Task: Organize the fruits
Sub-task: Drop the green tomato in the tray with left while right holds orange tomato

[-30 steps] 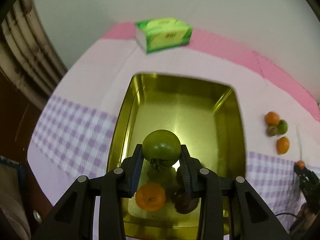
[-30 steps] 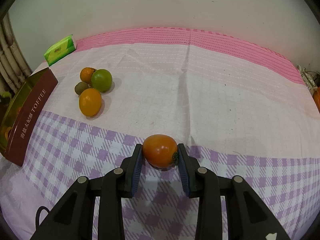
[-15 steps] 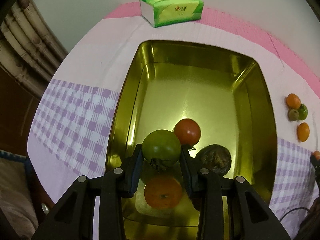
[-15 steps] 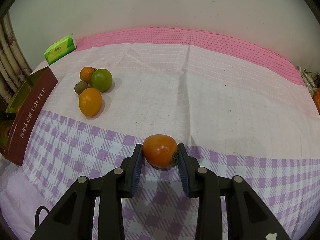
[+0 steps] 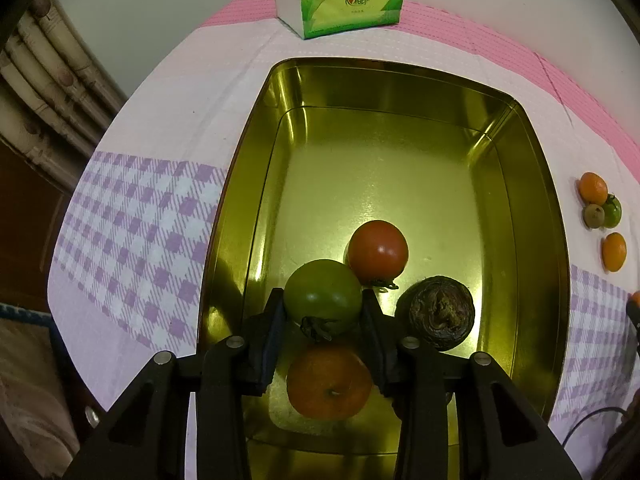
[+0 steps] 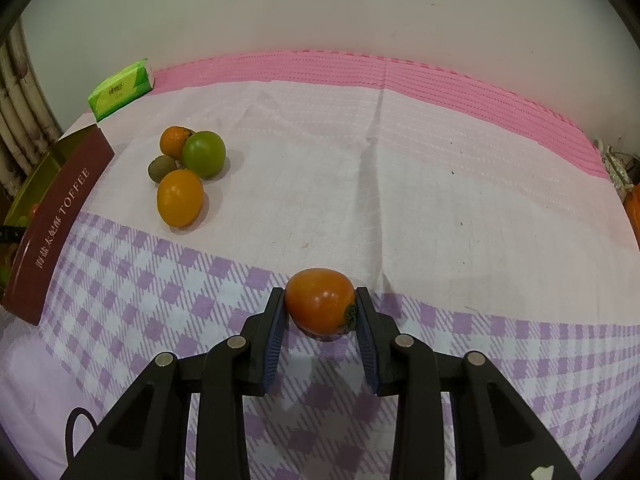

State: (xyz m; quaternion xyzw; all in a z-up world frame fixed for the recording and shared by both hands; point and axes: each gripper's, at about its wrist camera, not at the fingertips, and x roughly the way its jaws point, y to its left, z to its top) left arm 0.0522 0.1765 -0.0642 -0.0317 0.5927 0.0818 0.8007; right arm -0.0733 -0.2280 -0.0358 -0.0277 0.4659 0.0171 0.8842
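Left wrist view: the tin [image 5: 248, 184] sits at frame centre on the cloth-covered counter [image 5: 152, 208]. Inside it, four fruits [image 5: 378, 252] cluster at the lower middle. The tissue pack [image 5: 340, 8] lies behind the tin, top centre. Four loose fruits [image 5: 614, 251] lie right of the tin, at the right edge.

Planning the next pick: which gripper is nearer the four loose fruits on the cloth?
Right. The right gripper works the same open cloth as the fruit cluster; the left gripper is inside the tin, its wall between.
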